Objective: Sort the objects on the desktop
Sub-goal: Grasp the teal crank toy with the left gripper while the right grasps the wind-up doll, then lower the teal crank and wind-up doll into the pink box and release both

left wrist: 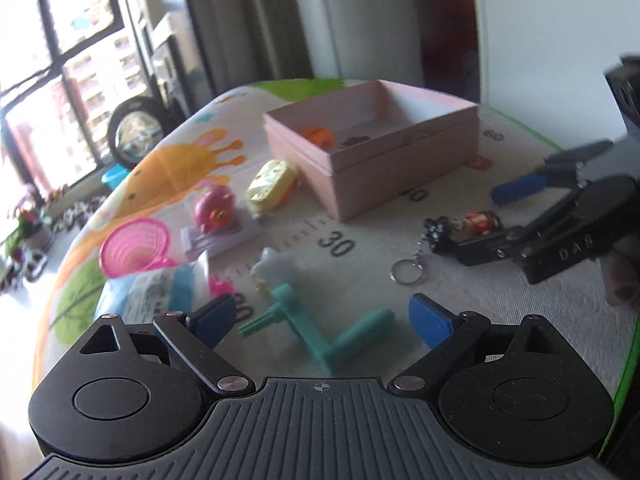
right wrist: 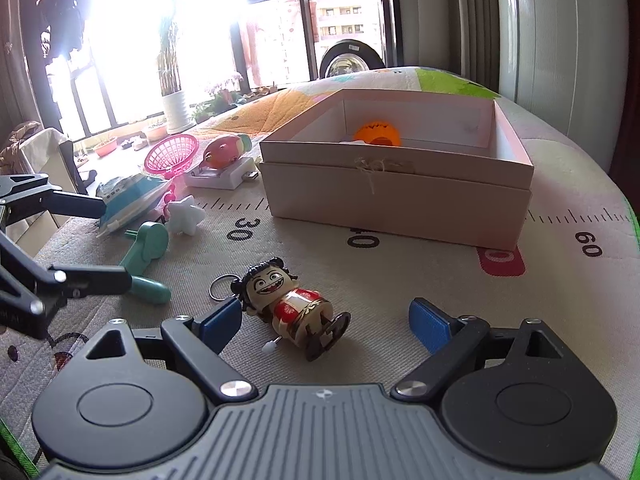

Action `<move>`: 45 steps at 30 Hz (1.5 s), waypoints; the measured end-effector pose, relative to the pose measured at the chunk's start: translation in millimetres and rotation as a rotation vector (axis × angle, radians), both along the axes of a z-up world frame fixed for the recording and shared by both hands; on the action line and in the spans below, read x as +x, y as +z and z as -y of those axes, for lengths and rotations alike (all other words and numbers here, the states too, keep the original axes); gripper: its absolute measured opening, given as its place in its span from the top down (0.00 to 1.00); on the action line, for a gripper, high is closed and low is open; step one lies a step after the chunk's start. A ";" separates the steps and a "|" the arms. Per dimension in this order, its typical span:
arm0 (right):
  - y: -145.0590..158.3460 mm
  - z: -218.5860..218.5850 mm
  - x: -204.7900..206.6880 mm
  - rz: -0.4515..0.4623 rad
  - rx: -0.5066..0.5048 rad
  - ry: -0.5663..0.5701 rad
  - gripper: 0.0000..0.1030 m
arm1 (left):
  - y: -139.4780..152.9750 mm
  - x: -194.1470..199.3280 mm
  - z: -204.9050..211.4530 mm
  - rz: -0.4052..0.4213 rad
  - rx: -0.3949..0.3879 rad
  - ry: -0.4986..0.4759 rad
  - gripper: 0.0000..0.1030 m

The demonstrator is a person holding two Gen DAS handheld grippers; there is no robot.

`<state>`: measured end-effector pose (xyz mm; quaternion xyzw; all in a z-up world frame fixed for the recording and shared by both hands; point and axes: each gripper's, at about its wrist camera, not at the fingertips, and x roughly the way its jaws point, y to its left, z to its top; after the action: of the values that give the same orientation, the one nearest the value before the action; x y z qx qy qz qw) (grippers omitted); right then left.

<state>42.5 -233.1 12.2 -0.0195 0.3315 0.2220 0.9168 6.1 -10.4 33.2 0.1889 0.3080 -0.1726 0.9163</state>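
1. Left gripper: jaws wide apart, nothing clamped. Teal handle toy lies flat on the mat between the blue pads, untouched; probably the next pick.
2. Right gripper: jaws wide, nothing clamped. Doll lies on its back between the pads, head at 11 o'clock, close to the left pad; I can't tell if they touch. Looks lined up for a grasp.
3. Keyring on the doll's head, flat on the mat at 10 o'clock of the doll.
4. White star just past the teal toy, at 10 o'clock in the right view.
5. Blue packet beside the star; label print too blurred to read.
6. Pink basket and pink-orange toy on a white base further out at 11 o'clock, unsorted.
7. Yellow toy just beside the box's near corner in the left view.
8. Pink box at 12 o'clock, open; seemingly the sort bin. Orange ball already inside.
9. Writing: mat ruler shows "30", "40", "60"; the right gripper's body in the left view reads something like "DAB", blurred.
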 end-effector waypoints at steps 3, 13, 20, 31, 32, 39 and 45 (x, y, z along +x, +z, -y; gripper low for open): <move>0.4 0.0 -0.4 0.003 0.004 0.006 0.11 | -11.4 1.2 13.3 0.040 0.105 -0.091 0.06; -1.4 0.3 3.8 -0.021 0.012 0.014 0.11 | -25.6 14.0 -5.7 -0.109 -0.023 -0.181 0.03; 5.1 -8.8 0.5 0.014 -0.032 0.072 0.12 | -27.1 25.9 -7.8 -0.095 -0.038 -0.116 0.13; 12.0 -33.4 7.3 -0.035 -0.165 0.212 0.65 | -18.6 6.9 -5.0 -0.100 -0.047 -0.015 0.25; 15.2 -31.3 1.9 -0.036 -0.163 0.219 0.66 | -16.4 4.0 -4.8 -0.098 -0.042 -0.010 0.26; 70.4 6.7 -32.9 0.028 -0.057 0.194 0.69 | 20.5 -17.3 7.4 -0.006 -0.032 -0.031 0.28; 145.4 43.4 -3.2 0.150 0.085 0.106 0.69 | 73.7 6.7 38.6 0.163 -0.075 -0.084 0.28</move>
<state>39.2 -276.5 157.6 -0.0147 0.2506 0.2818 0.9261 12.8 -48.9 106.9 0.1808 0.2176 -0.2063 0.9367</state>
